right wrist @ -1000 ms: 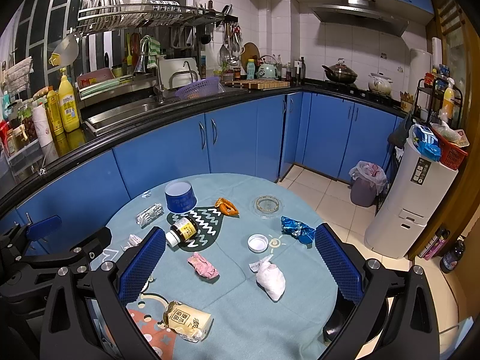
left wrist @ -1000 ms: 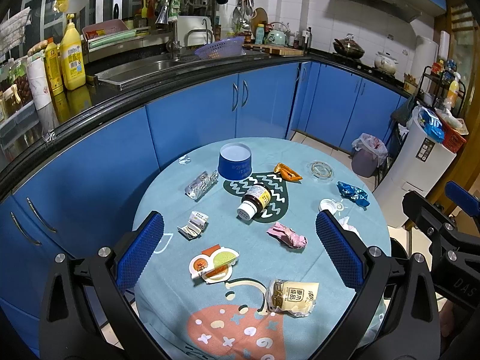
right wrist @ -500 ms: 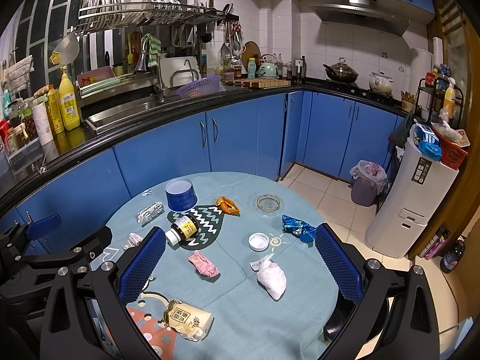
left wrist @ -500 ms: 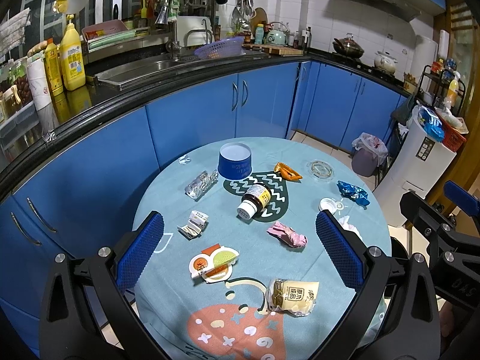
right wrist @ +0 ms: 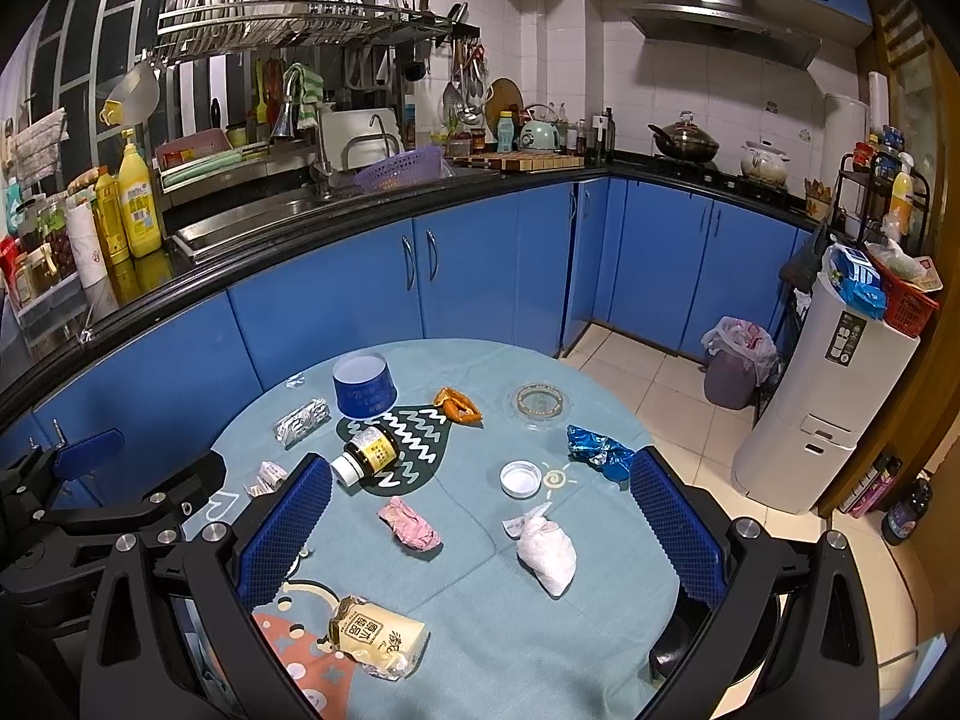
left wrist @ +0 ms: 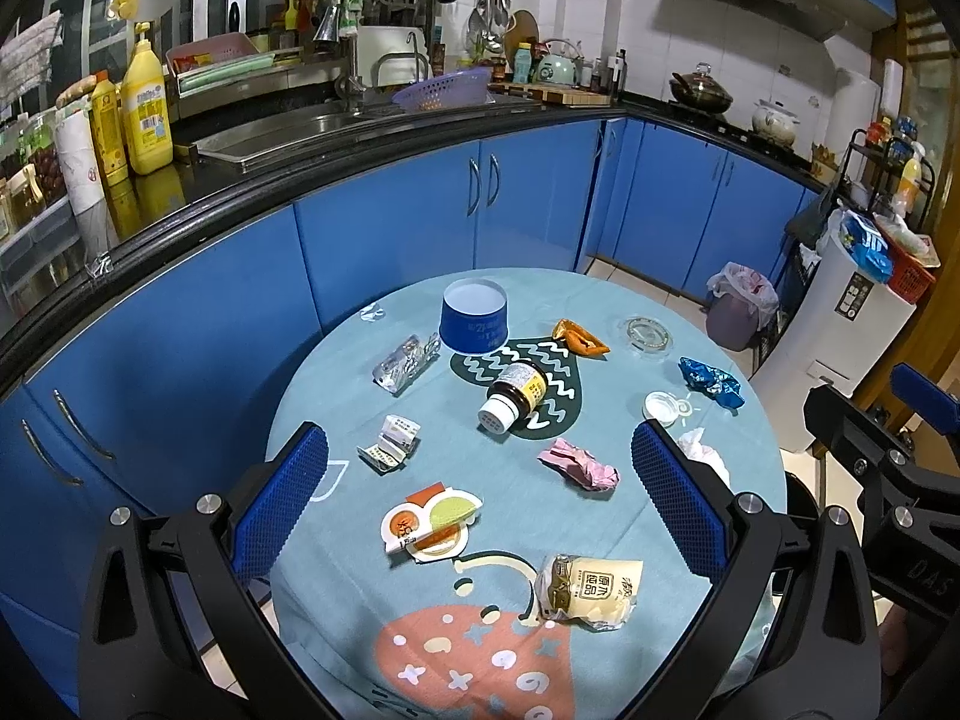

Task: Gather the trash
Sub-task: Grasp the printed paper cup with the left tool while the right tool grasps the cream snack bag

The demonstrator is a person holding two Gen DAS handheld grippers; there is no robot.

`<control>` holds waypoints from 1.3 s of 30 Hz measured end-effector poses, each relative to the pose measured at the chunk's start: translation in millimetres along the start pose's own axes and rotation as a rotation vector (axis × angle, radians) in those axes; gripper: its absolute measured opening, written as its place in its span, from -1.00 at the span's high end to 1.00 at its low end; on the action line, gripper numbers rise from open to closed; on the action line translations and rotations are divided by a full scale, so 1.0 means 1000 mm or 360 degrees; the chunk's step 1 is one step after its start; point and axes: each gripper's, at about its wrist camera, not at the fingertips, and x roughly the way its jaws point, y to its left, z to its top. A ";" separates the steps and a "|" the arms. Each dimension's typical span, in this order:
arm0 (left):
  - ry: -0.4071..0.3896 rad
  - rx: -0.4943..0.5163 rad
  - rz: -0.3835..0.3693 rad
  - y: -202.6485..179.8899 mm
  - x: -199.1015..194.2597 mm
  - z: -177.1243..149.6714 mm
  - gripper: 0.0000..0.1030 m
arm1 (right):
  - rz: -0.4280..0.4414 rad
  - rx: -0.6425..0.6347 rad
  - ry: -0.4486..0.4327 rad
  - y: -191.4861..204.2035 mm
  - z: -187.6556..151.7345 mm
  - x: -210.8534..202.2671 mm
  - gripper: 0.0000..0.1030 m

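Teal-clothed surface: litter spread across it.
Pink wrapper: centre, below brown bottle.
Left tongs: spread wide, empty.
Right tongs: spread wide, empty.

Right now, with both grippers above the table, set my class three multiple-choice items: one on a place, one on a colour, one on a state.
1. The orange wrapper lies
A. right of the blue paper cup
B. inside it
C. under the table

2. The crumpled wrapper near the table's middle is
A. green
B. pink
C. black

3. The brown bottle
A. stands upright
B. is gripped
C. lies on its side

Answers: 1 A, it sits beside the cup; 2 B, clearly pink; 3 C, its white cap points sideways, and the left gripper and right gripper are open and empty.
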 end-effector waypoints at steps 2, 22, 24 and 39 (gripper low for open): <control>0.0017 -0.0001 0.0003 0.001 0.002 0.000 -0.94 | -0.0006 -0.0005 0.0031 0.000 -0.001 0.005 -0.89; 0.0398 0.0120 0.0166 0.030 0.087 -0.039 -0.94 | 0.0279 -0.0144 0.0854 0.036 -0.075 0.106 -0.89; 0.0464 0.0128 0.0153 0.029 0.099 -0.044 -0.94 | 0.0324 -0.0174 0.0934 0.044 -0.082 0.117 -0.89; 0.0761 0.0057 0.0147 0.038 0.163 -0.057 -0.58 | 0.0424 -0.0225 0.1225 0.055 -0.105 0.163 -0.62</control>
